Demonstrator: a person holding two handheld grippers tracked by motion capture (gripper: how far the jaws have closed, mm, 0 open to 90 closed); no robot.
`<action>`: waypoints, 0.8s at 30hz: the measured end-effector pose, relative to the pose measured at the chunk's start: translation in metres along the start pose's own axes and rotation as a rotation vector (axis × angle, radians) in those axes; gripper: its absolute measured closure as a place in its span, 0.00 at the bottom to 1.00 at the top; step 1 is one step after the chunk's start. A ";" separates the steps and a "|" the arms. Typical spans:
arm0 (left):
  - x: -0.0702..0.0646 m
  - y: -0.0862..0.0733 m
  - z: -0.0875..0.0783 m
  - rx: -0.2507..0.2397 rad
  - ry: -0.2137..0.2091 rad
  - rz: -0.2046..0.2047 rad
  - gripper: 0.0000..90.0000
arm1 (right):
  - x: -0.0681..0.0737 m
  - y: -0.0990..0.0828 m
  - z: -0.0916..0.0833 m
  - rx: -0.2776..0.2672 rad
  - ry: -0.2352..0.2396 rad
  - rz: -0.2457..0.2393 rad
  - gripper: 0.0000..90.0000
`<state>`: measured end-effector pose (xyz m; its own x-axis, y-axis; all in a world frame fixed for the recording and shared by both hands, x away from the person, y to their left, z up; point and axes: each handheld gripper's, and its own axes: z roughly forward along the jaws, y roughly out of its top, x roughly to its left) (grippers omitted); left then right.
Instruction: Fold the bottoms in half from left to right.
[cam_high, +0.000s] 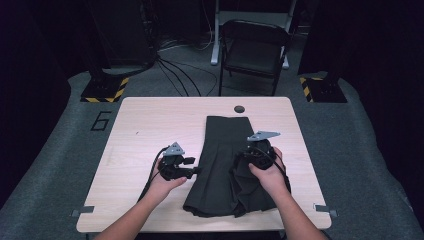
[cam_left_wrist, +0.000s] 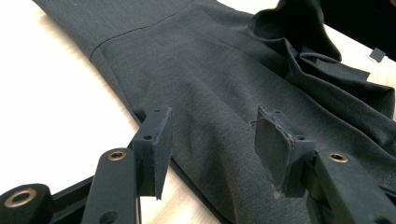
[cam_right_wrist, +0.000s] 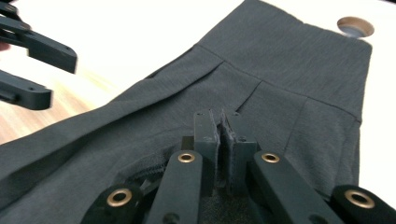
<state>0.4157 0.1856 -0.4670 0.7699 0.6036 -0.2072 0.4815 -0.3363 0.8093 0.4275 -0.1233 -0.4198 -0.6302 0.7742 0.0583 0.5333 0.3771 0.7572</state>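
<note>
We see the dark skirt (cam_high: 225, 165) lying lengthwise on the tabletop (cam_high: 140, 130), waistband toward the far edge near a round hole (cam_high: 239, 109). Our right gripper (cam_right_wrist: 223, 140) has its 2 jaws clenched on a raised fold at the skirt's right side. Our left gripper (cam_left_wrist: 212, 142) rests at the skirt's left edge, jaws released and straddling the cloth, with bare tabletop to its left.

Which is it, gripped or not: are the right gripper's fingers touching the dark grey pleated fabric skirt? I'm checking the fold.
Touching. In the right gripper view the right gripper's fingers are shut, pinching a fold of the dark grey pleated fabric skirt.
</note>
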 end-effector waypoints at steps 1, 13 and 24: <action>0.000 0.000 0.000 0.000 -0.001 0.006 0.52 | 0.000 -0.001 -0.005 -0.010 -0.001 -0.001 0.95; -0.002 0.000 0.002 0.006 0.000 0.007 0.52 | -0.028 -0.053 -0.100 -0.178 -0.055 0.056 0.95; -0.005 -0.001 0.008 0.017 -0.007 0.004 0.52 | -0.052 -0.135 -0.126 -0.111 -0.097 0.239 0.95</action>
<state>0.4146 0.1776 -0.4712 0.7750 0.5969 -0.2078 0.4852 -0.3513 0.8007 0.3173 -0.2786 -0.4434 -0.4340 0.8817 0.1853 0.5916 0.1238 0.7967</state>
